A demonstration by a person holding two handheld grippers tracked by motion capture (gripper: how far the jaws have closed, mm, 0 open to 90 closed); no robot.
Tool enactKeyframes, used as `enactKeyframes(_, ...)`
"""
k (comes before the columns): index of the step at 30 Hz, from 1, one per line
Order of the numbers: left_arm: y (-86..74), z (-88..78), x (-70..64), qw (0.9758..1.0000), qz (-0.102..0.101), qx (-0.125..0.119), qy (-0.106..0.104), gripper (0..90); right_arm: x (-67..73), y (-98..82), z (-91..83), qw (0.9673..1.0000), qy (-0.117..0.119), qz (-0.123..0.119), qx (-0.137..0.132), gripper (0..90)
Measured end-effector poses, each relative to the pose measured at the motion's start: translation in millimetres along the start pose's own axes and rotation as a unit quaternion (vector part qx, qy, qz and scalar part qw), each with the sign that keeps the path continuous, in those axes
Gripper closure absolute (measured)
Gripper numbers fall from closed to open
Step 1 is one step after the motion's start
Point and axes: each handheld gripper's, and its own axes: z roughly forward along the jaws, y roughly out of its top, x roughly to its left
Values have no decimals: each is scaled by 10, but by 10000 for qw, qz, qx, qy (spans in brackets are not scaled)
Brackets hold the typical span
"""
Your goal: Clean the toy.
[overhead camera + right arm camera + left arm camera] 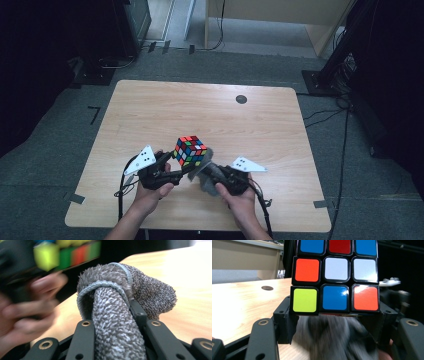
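The left tongs [172, 161] held a puzzle cube [190, 151] tight between their two black jaws, up off the table [150, 110]. In the left gripper view, the cube [335, 275] sat right at the jaw tips, gripped by its bottom row. The face turned to the camera had a yellow-green, a blue and an orange square in that row, and orange, white and white squares in the row above.

The right tongs [202, 172] were squeezed narrow on a grey fuzzy cloth [206, 176]. In the right gripper view, the cloth [117, 315] ran up between the jaws and folded over their tips in a lump. The cloth was just under and beside the cube, right in front of the left tongs. I could not tell if the cloth touched the cube.

Both tongs were close together, near the person's edge of the table. The left hand [150, 192] and the right hand [240, 200] held them from below.
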Motion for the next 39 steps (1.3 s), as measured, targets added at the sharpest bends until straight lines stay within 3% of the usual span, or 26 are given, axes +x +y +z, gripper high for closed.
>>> enactKeyframes(3,-29,32,-28,9999,104,135,-5,345,240,-45,144,9972,642,-332,175,721)
enactKeyframes(5,-39,36,-32,9997,139,181,10,345,284,-13,134,9970,669,-387,17,722)
enactKeyframes(7,-26,19,-18,9999,85,124,8,345,212,25,79,9984,507,-207,-106,723)
enactKeyframes(10,5,-17,11,10000,49,76,30,345,9,33,-18,9999,-8,-69,-156,722)
enactKeyframes(11,7,-23,19,10000,41,76,45,345,-77,31,-65,9994,-217,99,-237,717)
enactKeyframes(12,10,-32,36,9999,21,86,53,345,-130,36,-87,9990,-327,114,-271,711)
enactKeyframes(16,15,-44,102,9998,-112,150,53,345,-308,59,-179,9942,-1028,-183,-265,624)
enactKeyframes(19,10,-50,165,9995,-168,245,101,345,-383,90,-225,9925,-1132,-312,-339,508)
enactKeyframes(22,14,-70,226,9991,-266,282,159,345,-400,147,-285,9885,-1270,-710,-411,419)
enactKeyframes(24,26,-93,262,9990,-327,263,165,345,-373,204,-323,9846,-1291,-1119,-375,387)
enactKeyframes(26,40,-121,291,9990,-327,268,140,345,-338,238,-349,9829,-1230,-1291,-459,358)
enactKeyframes(28,53,-145,309,9993,-240,278,89,345,-316,260,-358,9850,-1001,-1303,-535,348)
enactKeyframes(31,58,-179,311,9993,153,329,-56,345,-264,293,-361,9887,-524,-1242,-650,348)
enactKeyframes(33,51,-201,307,9980,456,381,-229,345,-206,320,-362,9882,-316,-1338,-675,343)
enactKeyframes(35,41,-210,305,9966,624,413,-358,345,-138,343,-360,9867,-181,-1464,-687,339)
enactKeyframes(37,33,-191,303,9965,655,477,-194,345,-84,353,-340,9868,-117,-1464,-684,330)
enactKeyframes(39,15,-145,286,9962,653,548,172,344,-34,351,-306,9888,-156,-1339,-634,324)
